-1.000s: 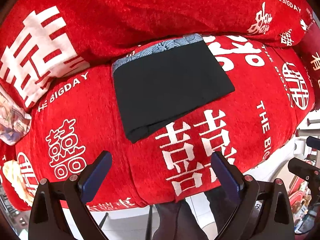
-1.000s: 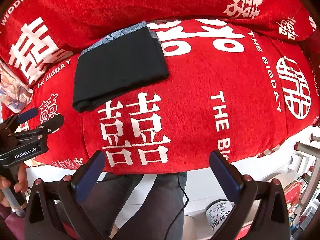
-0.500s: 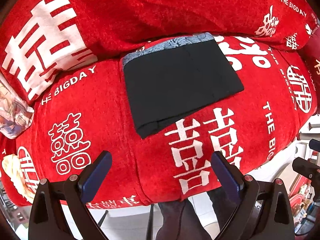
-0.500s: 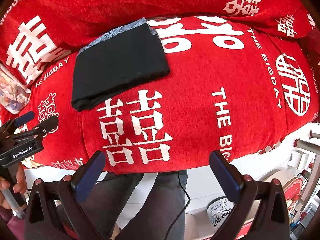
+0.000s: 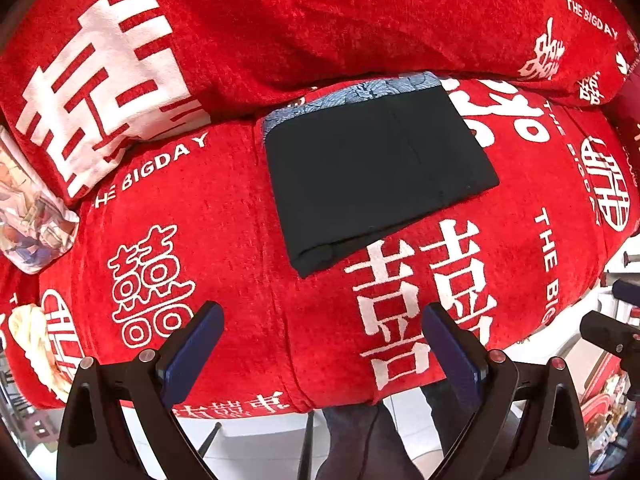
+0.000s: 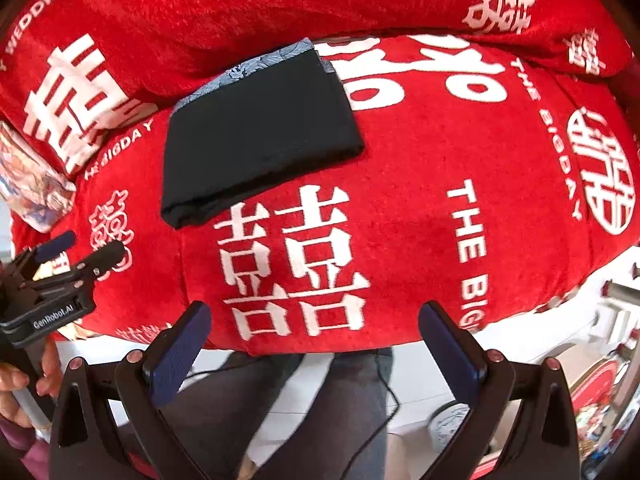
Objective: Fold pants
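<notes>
The black pants (image 5: 376, 172) lie folded into a flat rectangle on the red sofa seat, with a blue patterned waistband along the far edge. They also show in the right wrist view (image 6: 256, 136), up and left. My left gripper (image 5: 320, 344) is open and empty, held back from the pants over the seat's front edge. My right gripper (image 6: 316, 340) is open and empty, further back past the seat's front edge. The left gripper also shows at the left of the right wrist view (image 6: 60, 264).
The red sofa cover (image 5: 200, 208) with white characters spans the seat and backrest (image 5: 320, 20). A patterned cushion (image 5: 32, 224) lies at the far left. The person's legs (image 6: 280, 412) and white floor are below the seat edge. Clutter stands at the lower right (image 6: 592, 392).
Both grippers have drawn slightly back and shifted; the pants sit further right in the left wrist view. The pants themselves have not moved. Both grippers stay open.
</notes>
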`<state>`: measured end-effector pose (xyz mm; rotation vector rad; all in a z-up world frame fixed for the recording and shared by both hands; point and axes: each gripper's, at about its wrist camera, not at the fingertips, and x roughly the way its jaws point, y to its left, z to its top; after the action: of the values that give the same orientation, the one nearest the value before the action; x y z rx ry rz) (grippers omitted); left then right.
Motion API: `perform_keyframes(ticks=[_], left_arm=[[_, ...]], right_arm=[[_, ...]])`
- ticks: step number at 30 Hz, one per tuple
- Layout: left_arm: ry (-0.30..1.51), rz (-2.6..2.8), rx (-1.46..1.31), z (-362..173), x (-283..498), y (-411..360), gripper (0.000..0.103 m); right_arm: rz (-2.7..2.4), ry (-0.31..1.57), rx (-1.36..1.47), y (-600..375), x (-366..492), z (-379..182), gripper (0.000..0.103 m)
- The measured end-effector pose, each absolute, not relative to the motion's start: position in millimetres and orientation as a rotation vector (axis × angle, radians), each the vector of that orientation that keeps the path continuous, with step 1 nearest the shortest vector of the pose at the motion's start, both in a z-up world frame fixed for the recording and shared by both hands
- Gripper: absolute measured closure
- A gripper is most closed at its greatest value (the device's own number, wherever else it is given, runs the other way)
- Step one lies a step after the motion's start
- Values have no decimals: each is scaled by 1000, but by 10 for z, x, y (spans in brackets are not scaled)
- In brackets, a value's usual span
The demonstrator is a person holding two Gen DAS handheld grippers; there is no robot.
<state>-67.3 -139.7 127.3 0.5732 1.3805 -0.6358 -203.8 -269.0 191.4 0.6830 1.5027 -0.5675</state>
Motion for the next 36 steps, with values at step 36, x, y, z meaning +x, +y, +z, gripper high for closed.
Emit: perform_keyframes(ticks=[36], left_arm=[[1403, -659, 566, 1054, -301, -1289, 4]], right_arm=[[-650, 1416, 917, -2706, -1961, 1643, 0]])
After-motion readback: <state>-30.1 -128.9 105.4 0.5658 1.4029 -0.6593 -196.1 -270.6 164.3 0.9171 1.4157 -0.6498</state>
